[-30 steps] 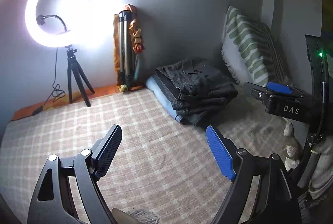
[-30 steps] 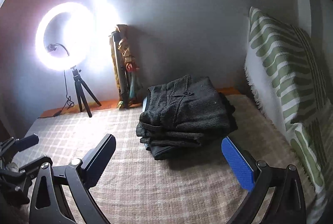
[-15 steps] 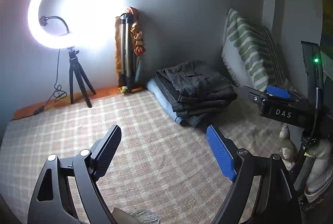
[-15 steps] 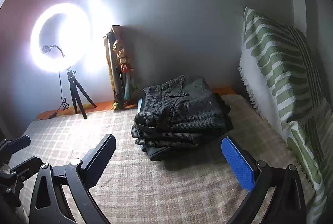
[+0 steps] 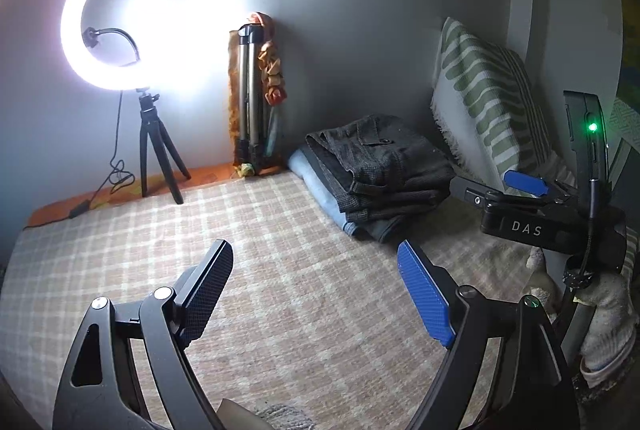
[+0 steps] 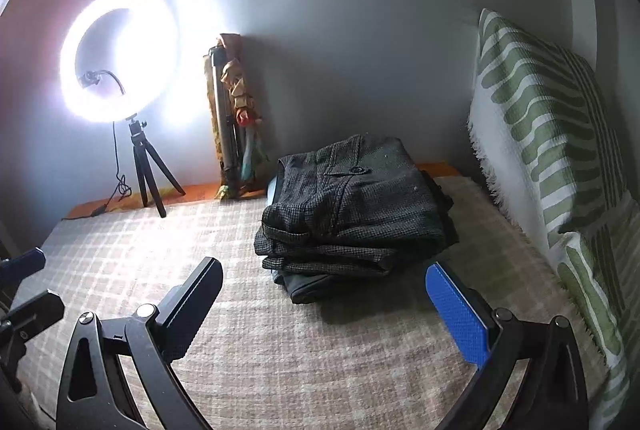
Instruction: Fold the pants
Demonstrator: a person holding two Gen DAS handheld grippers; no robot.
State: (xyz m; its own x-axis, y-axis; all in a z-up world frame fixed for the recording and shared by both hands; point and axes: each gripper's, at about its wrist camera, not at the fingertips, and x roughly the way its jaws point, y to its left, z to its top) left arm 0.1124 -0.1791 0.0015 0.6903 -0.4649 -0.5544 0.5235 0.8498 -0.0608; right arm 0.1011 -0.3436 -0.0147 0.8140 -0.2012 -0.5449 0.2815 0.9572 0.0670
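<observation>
Covering the whole bed is a beige checked woven blanket (image 6: 320, 358), lit from the far left corner. Against the right edge leans a white cushion with green stripes and a fringed hem (image 6: 540, 134). At the far edge, towards the right corner, sits a stack of folded pants (image 6: 352, 214), dark grey tweed pairs on top with a button flap showing, a light blue pair at the bottom. A glowing white ring light on a small black tripod (image 5: 160, 154) stands near the far left corner, with a folded metal tripod (image 5: 250, 102) propped on the wall beside it. Both the left tongs (image 5: 316, 294) and the right tongs (image 6: 324, 306) hover above bare blanket, jaws spread wide, gripping nothing, well short of the stack.
</observation>
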